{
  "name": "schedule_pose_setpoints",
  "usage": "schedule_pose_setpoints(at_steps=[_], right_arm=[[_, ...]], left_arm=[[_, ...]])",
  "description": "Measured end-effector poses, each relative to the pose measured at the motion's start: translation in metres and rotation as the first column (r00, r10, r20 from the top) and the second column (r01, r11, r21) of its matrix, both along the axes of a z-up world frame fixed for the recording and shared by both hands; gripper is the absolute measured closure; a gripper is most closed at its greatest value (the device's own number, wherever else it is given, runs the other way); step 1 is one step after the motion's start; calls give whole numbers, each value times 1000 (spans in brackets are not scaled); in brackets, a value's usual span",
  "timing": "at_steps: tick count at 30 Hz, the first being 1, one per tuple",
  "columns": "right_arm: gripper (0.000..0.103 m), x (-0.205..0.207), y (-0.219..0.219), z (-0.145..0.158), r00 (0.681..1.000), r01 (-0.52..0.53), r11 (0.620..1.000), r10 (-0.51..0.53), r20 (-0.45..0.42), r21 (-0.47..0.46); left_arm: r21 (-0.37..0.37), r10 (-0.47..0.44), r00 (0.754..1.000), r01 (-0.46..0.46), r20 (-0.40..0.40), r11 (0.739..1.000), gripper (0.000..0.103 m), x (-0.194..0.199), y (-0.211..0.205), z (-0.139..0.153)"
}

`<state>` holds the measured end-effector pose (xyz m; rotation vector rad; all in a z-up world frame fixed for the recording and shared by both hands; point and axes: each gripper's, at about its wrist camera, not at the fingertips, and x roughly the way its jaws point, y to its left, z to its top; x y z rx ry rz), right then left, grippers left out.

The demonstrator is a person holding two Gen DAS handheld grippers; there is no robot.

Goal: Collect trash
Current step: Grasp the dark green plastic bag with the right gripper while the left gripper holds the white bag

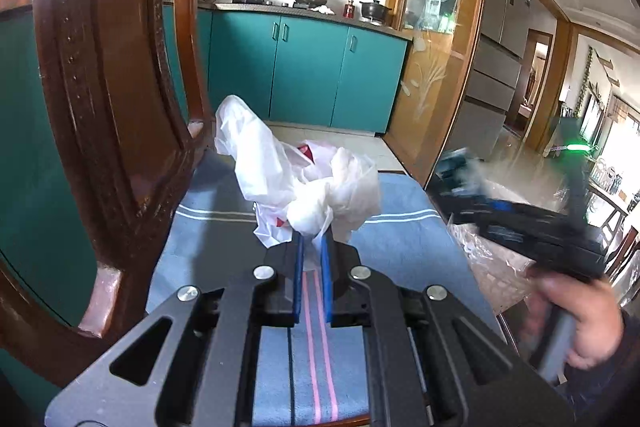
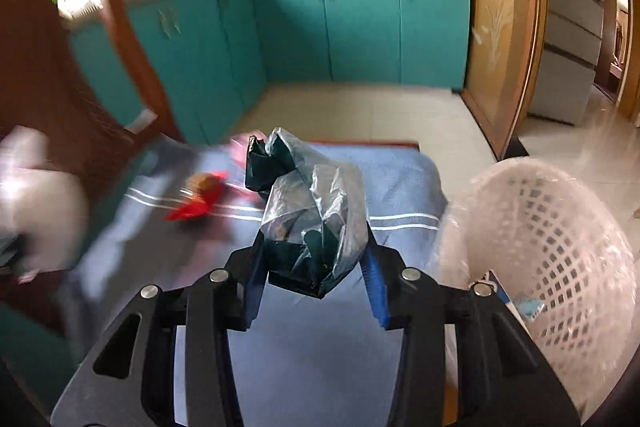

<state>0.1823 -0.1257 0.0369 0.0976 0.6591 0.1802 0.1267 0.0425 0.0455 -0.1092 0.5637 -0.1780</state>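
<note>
A crumpled white plastic bag [image 1: 304, 183] is pinched between the nearly closed blue pads of the left gripper [image 1: 313, 241], above a blue striped cloth [image 1: 400, 243]. A crumpled dark-green and clear plastic bag [image 2: 312, 211] is clamped between the wider-set fingers of the right gripper [image 2: 316, 259]. A white lattice plastic basket [image 2: 560, 251] is seen just right, and a blurred red wrapper [image 2: 196, 203] farther left on the cloth.

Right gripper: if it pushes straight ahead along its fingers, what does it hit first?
Past the dark plastic bag held in the right gripper, probably only the blue striped cloth, then floor; the white basket sits off to the right. Depth is unclear.
</note>
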Motion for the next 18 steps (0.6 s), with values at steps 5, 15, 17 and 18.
schedule_pose_setpoints(at_steps=[5, 15, 17, 18], right_arm=[[60, -46, -13, -6, 1000, -4, 997, 4, 1, 82], [60, -53, -12, -14, 999, -26, 996, 28, -23, 82], [60, -54, -10, -14, 999, -32, 996, 34, -26, 78], [60, -54, -10, -15, 999, -34, 997, 36, -27, 76]], left_arm=[[11, -32, 999, 32, -9, 999, 94, -5, -14, -1], [14, -54, 997, 54, -49, 998, 94, 1, -28, -11], [21, -54, 997, 56, -53, 998, 94, 2, -28, -11], [22, -54, 997, 55, -55, 998, 94, 3, -28, -12]])
